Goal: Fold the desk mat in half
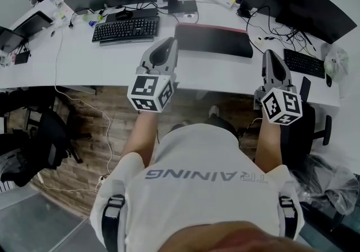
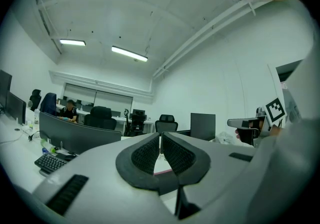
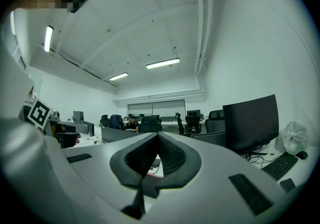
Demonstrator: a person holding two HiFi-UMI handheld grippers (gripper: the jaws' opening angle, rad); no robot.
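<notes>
The desk mat (image 1: 216, 43) lies flat on the white desk (image 1: 101, 65), to the right of the black keyboard (image 1: 125, 28). It is dark, with a thin red strip along its far edge. Its long axis runs from left to right, almost parallel to the front edge of the desk.

Both grippers are held in the air near the front edge of the desk and point forward. The left gripper (image 1: 170, 43) has its tip just beside the left short end of the mat, so it is the nearer one. The right gripper (image 1: 269, 54) is past the right short end, with a strip of bare desk between it and the mat. The mat therefore lies between the two grippers and a little ahead of them.

In the left gripper view the two jaws of the left gripper (image 2: 161, 135) meet at their tips and hold nothing. In the right gripper view the right gripper (image 3: 156, 135) shows the same: its jaws are together and empty.

I cannot decide from these views whether the mat is one layer or two. The red strip could be a border on an open mat, or the lower half showing under an upper half that is folded over it. If it is open, the fold would bring one long or short edge over to the opposite one.
</notes>
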